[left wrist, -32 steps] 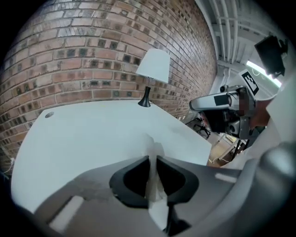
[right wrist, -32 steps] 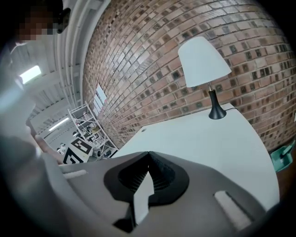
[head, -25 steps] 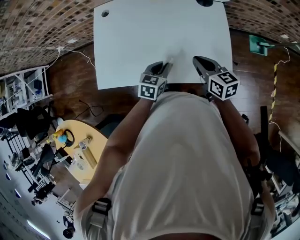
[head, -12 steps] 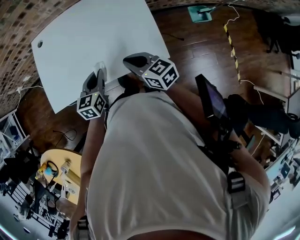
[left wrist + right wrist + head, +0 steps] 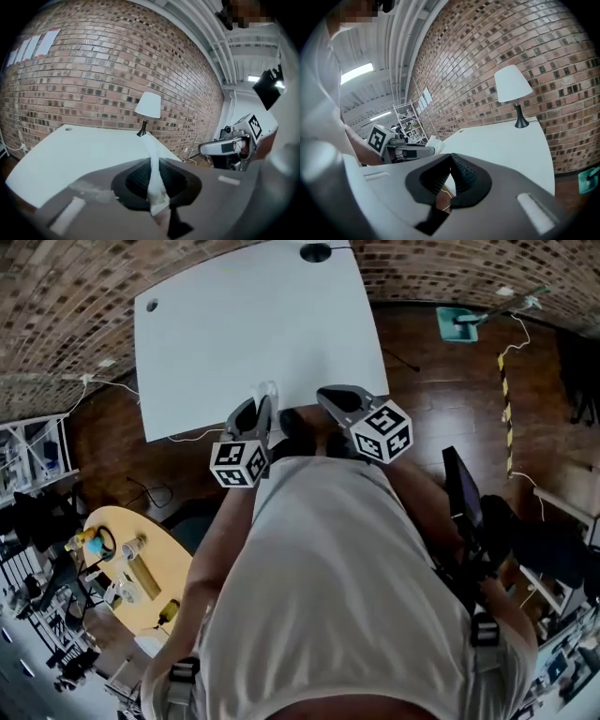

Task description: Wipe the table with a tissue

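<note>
- Head view: the white table (image 5: 253, 324) lay bare ahead of both grippers, which sat at its near edge. The left gripper (image 5: 257, 409) pinched a tissue (image 5: 269, 392) just inside that edge. The right gripper (image 5: 332, 396) was beside it, apart. Wood floor (image 5: 422, 381) bordered the table's side edges.
- Left gripper view: the jaws were clamped on the tissue (image 5: 154, 180), a strip standing up between the pads. Open tabletop stretched to a lamp (image 5: 148, 107) at the far edge by the brick wall (image 5: 93, 70).
- Right gripper view: the jaws met at their tips with nothing between them. The table surface was free up to the lamp at its far edge.
</note>
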A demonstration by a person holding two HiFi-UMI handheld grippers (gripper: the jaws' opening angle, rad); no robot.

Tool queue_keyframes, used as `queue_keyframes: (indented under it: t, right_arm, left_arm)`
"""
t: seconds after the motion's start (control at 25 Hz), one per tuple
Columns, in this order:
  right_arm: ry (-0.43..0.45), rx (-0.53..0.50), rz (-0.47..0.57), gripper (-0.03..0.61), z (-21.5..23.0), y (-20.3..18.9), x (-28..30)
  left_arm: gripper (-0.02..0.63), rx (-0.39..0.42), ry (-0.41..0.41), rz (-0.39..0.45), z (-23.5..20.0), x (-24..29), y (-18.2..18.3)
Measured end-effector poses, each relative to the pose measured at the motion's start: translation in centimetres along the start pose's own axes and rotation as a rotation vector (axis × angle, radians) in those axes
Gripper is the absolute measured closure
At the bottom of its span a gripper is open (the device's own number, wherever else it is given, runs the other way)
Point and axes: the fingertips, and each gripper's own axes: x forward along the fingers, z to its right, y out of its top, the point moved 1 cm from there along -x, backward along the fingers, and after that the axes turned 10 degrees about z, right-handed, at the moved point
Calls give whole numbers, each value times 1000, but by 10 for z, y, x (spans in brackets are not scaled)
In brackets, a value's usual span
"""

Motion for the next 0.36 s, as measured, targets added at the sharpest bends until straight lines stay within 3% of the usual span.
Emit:
queue_keyframes:
  t: [0.2,0.36]
  right_arm:
    - [16,1,21,572,-7,-4,4]
    - [1,35,-19,572,-15,-26,-20]
  left_arm:
    - [572,5,8,20,-2,-14,-2]
    - [572,-23,-13,-15,22,-28,-23]
